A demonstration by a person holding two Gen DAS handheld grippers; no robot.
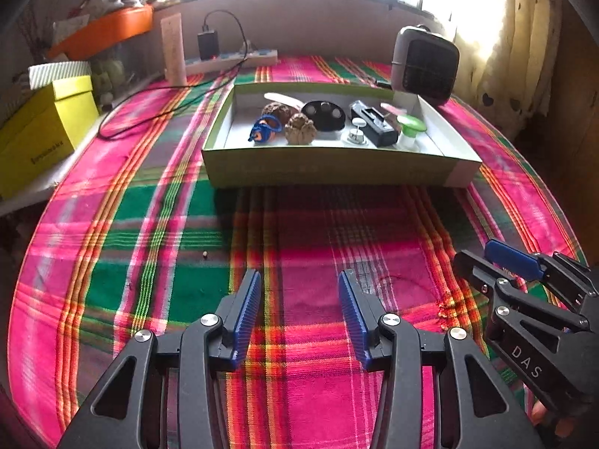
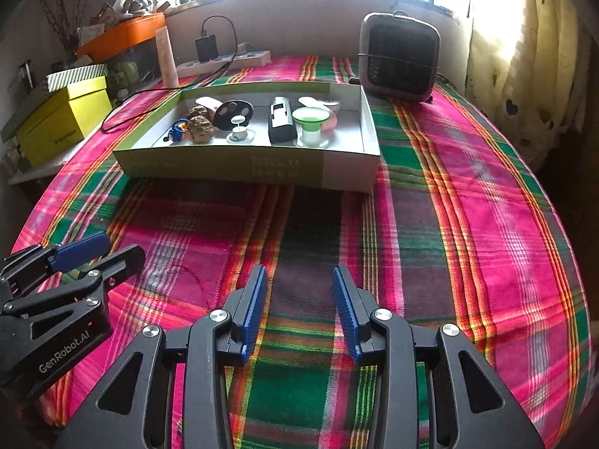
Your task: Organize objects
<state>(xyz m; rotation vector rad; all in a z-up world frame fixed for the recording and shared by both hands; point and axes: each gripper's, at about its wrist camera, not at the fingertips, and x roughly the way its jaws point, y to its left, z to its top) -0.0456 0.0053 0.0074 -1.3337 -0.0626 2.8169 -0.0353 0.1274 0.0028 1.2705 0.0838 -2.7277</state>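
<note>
Left wrist view: two claws (image 1: 299,280) (image 1: 483,258) gape empty; one tray (image 1: 337,168) holds two walnuts (image 1: 299,129).

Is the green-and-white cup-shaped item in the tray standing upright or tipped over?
Upright. The green-topped item stands on its white base inside the tray, its round green rim facing up; the left wrist view agrees.

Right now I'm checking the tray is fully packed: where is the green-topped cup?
The green-topped cup stands inside the tray, near its right end, just right of the black case.
</note>
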